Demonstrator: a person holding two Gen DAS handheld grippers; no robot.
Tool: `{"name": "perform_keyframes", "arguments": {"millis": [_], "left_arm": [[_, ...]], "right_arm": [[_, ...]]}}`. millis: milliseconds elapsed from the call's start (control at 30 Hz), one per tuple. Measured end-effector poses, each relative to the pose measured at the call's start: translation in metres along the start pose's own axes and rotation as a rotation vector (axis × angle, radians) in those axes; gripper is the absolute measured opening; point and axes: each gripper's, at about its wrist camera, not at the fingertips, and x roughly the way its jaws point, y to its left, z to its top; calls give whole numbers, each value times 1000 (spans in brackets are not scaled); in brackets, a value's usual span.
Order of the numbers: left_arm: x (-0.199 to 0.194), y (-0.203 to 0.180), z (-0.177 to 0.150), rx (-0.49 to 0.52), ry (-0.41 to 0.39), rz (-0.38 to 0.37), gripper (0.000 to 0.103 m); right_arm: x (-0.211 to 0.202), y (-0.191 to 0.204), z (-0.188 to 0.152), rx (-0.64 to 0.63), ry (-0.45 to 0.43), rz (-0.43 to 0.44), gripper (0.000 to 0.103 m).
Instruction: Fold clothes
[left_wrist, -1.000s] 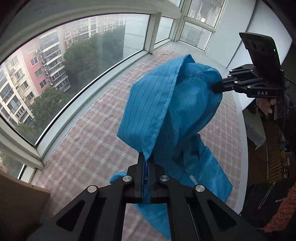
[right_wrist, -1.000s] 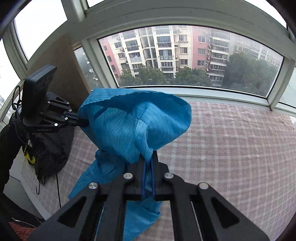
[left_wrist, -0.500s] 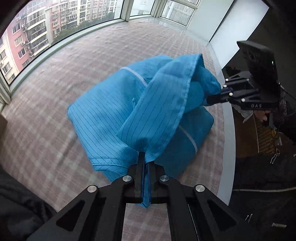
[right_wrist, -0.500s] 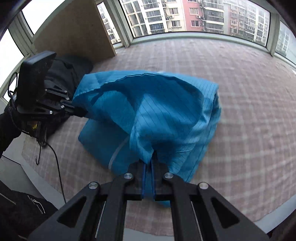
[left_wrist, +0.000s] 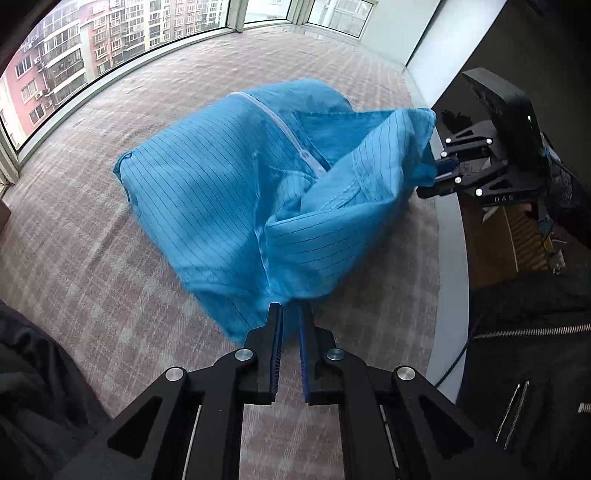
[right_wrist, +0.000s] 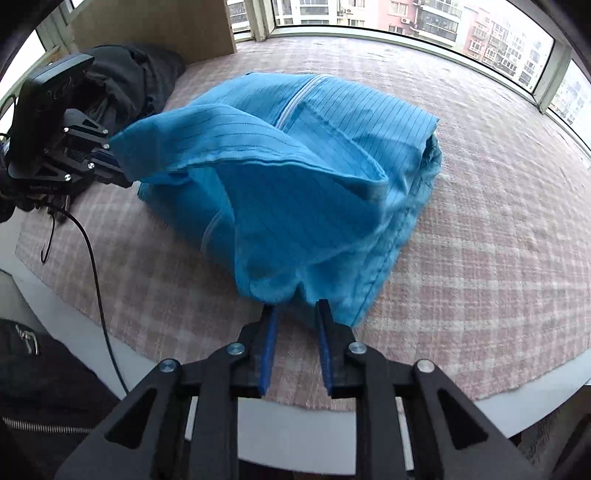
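Note:
A blue pinstriped garment (left_wrist: 229, 192) with a white zip lies bunched on the pink checked table cover (left_wrist: 110, 258). Its near flap is still raised and blurred. My left gripper (left_wrist: 291, 312) points steeply down at the garment's near edge. Its jaws are opening, a narrow gap shows between the pads, and the hem sits just at the tips. My right gripper (right_wrist: 295, 310) is opening wider, and the garment (right_wrist: 332, 147) hangs just beyond its tips with nothing pressed between them. Each gripper also shows in the other's view: the right gripper (left_wrist: 428, 181) and the left gripper (right_wrist: 122, 170), each at a corner of the flap.
A dark heap of clothing (right_wrist: 140, 74) lies at the back left beside a wooden board (right_wrist: 155, 22). A black cable (right_wrist: 96, 266) crosses the cover's near left edge. A person's black zipped jacket (left_wrist: 524, 332) is at the table's rim. Windows curve round the far side.
Both grippers came down from mid-air and laid the garment on the table, its top folded over toward me. Both pairs of jaws, shut on the cloth before, have parted.

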Motion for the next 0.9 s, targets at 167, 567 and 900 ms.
{"name": "perform_keyframes", "arguments": {"millis": [167,567,900], "left_arm": [[-26,0,-18,-7,27,10,7],[-7,-18,34,9,-11,-1,15],[8,-17,25,-26,60,60,13]], "right_arm": [[-33,-7,-24,-14,45,47,22],[-25,-7,29,25,-79,99,38],[17,-20,24,116,-3,122,37]]}}
